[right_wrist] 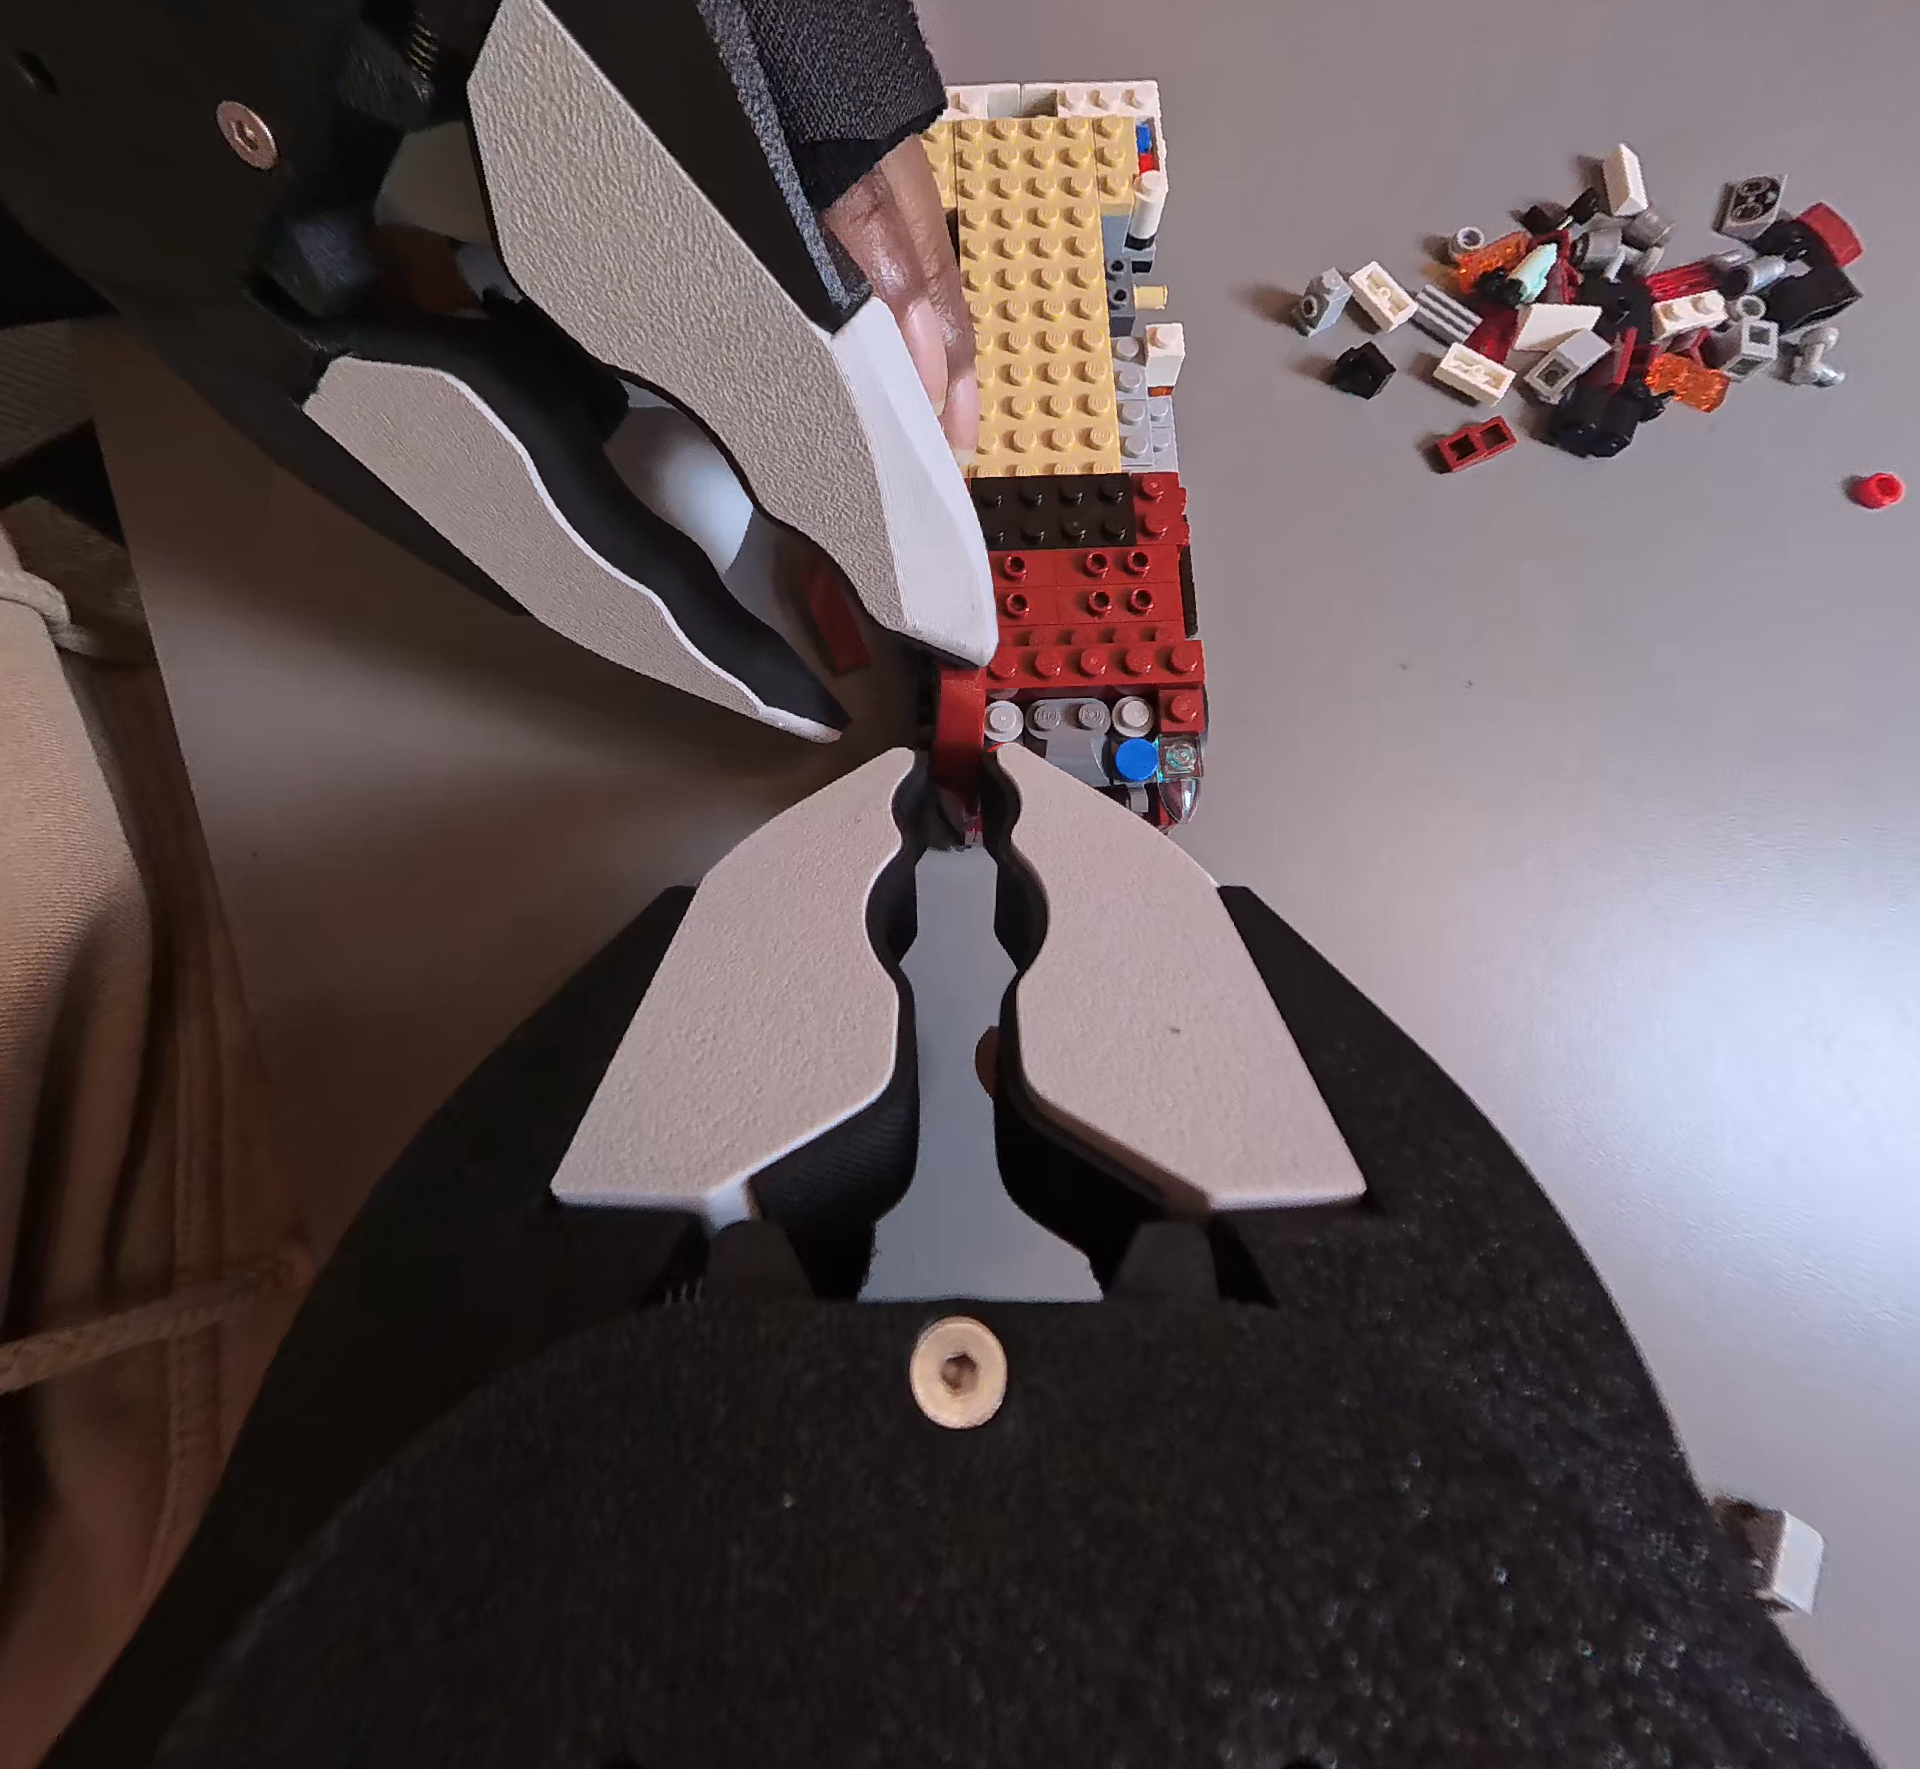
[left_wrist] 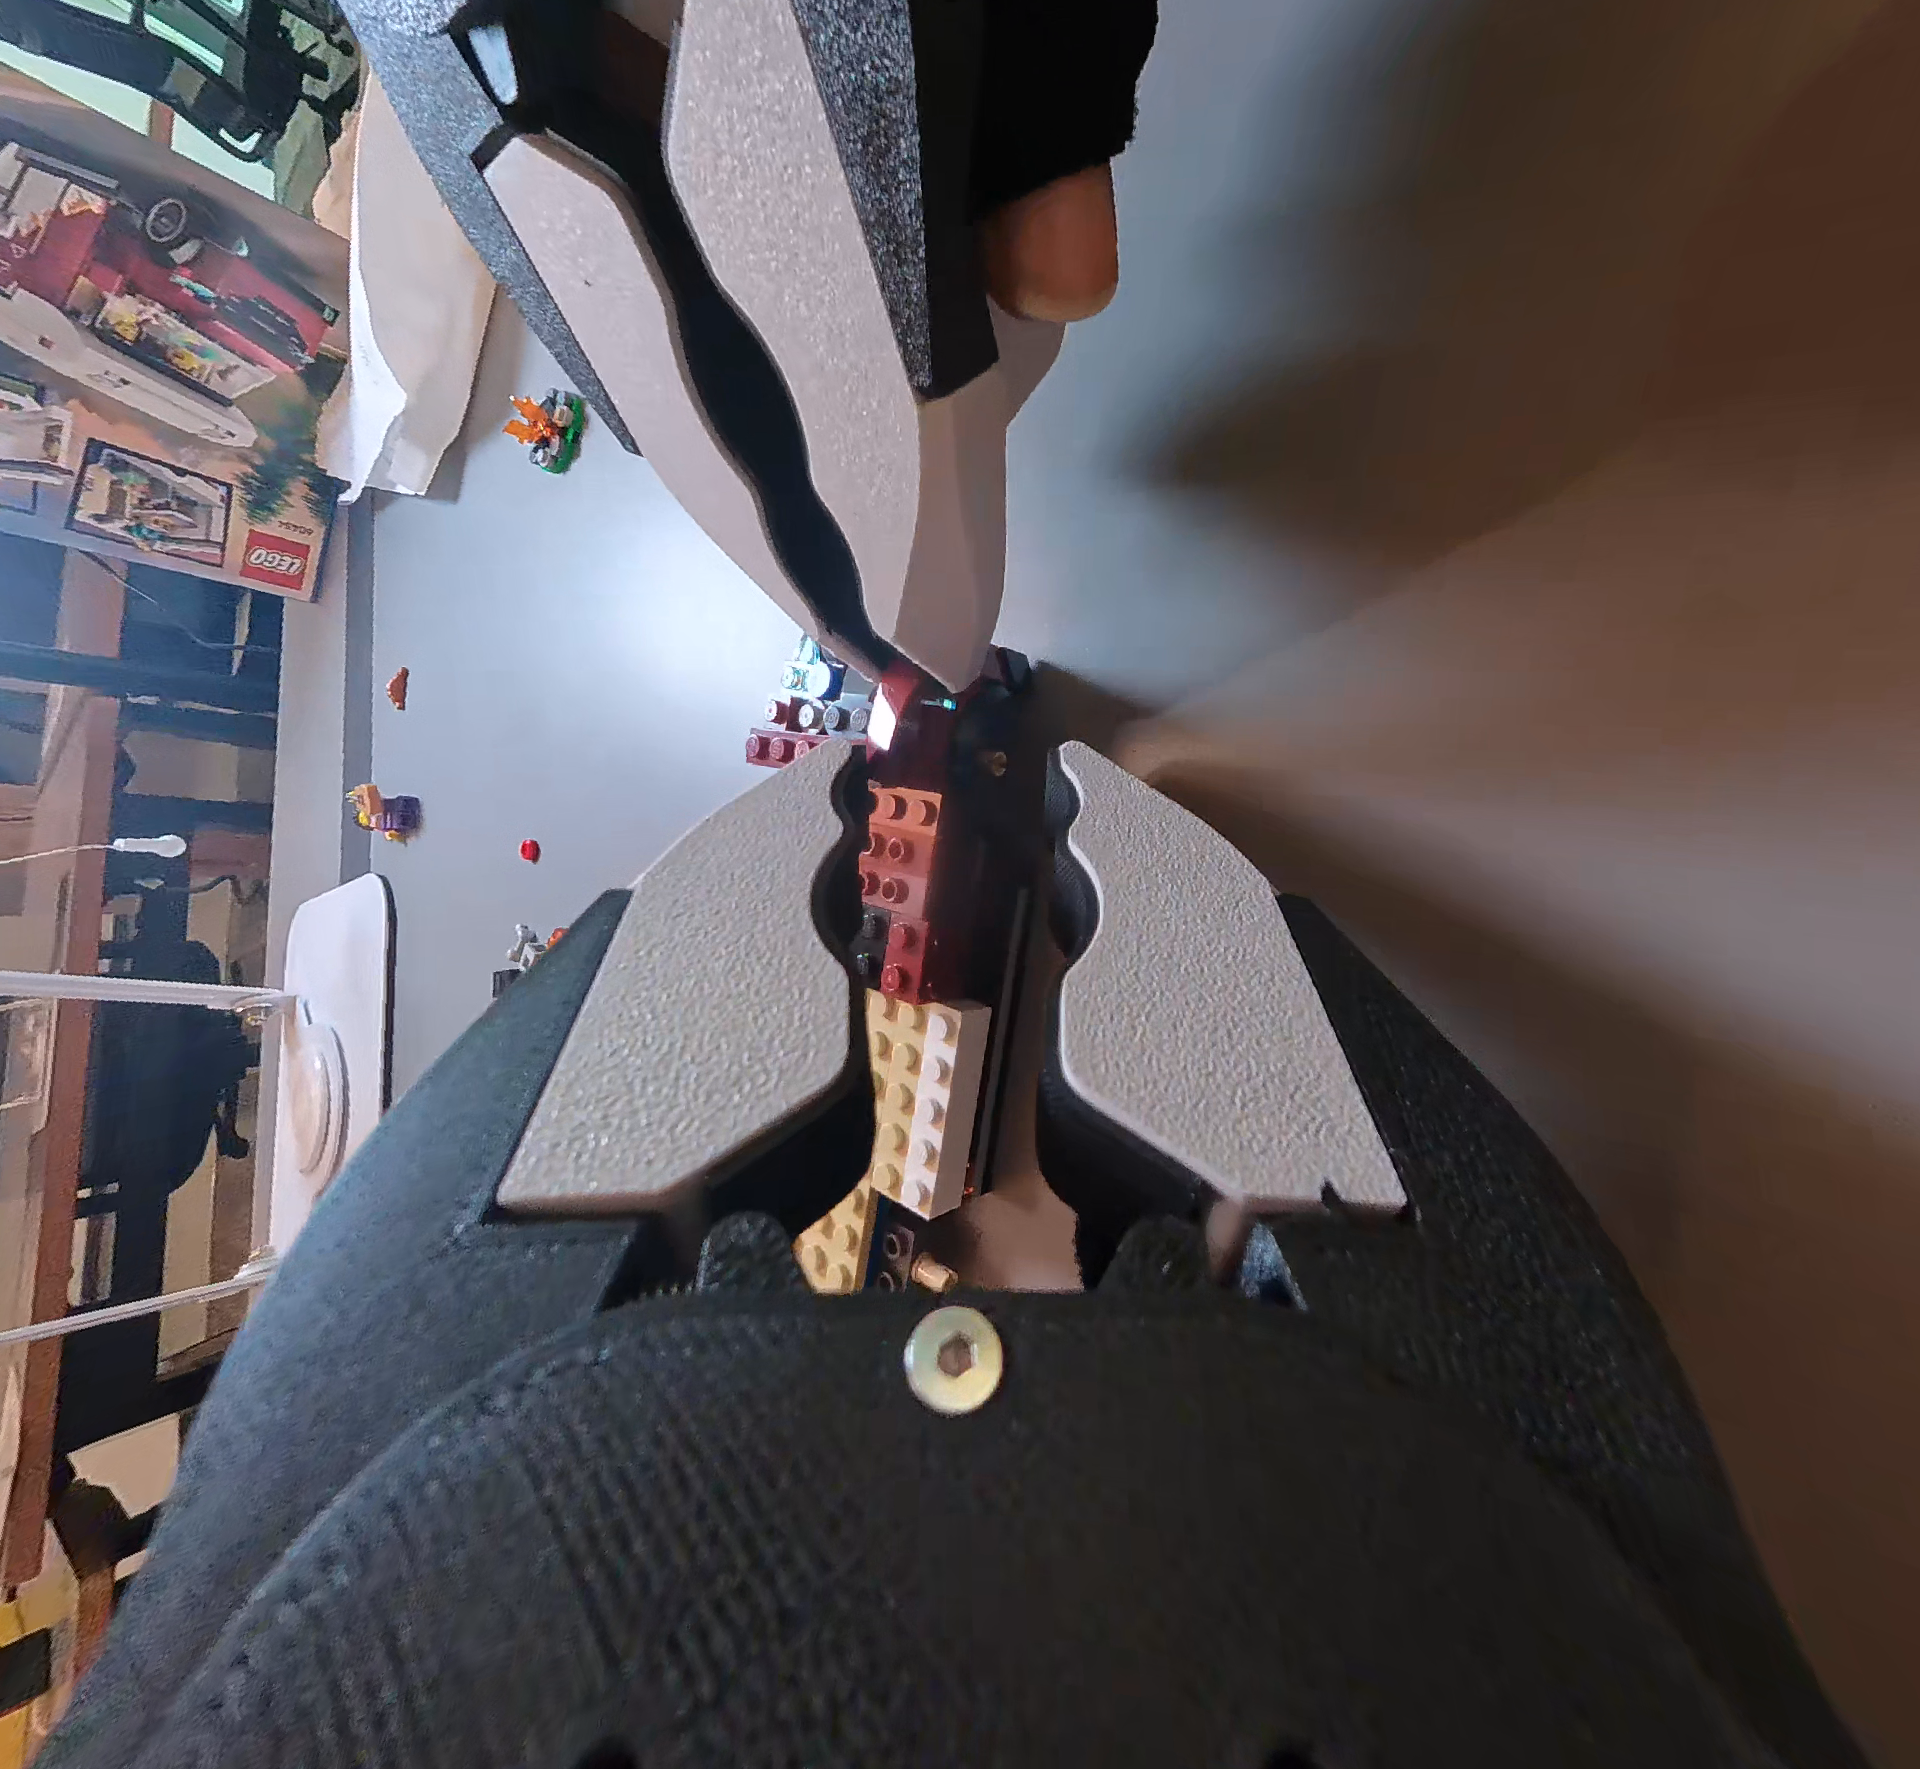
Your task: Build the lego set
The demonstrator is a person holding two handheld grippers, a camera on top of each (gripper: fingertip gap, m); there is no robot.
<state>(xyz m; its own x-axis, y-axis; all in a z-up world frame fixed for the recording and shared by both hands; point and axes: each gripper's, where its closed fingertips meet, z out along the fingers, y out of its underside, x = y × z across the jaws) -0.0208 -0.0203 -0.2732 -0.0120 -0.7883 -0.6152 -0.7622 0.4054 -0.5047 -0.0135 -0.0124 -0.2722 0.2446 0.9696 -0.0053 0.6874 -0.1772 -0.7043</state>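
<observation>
On the smooth grey table point(right_wrist: 1507, 888) we see a printed cardboard toy box point(left_wrist: 156, 348) lying well off to one side, its writing left unread, and a long studded brick model point(right_wrist: 1060, 348) of tan, black and dark red plates. Our left gripper point(left_wrist: 951, 763) clamps the model's sides in its grainy grey jaws. Our right gripper point(right_wrist: 956, 763) stands narrow, pinching a glossy dark red curved piece point(right_wrist: 961, 717) at the model's front corner, with a pile of loose bricks point(right_wrist: 1621, 317) beyond.

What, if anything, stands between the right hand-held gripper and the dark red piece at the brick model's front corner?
Nothing visible does: the right hand-held gripper already has its fingertips on either side of the dark red piece. The left hand-held gripper sits close by on the brick model, not between them.
</observation>
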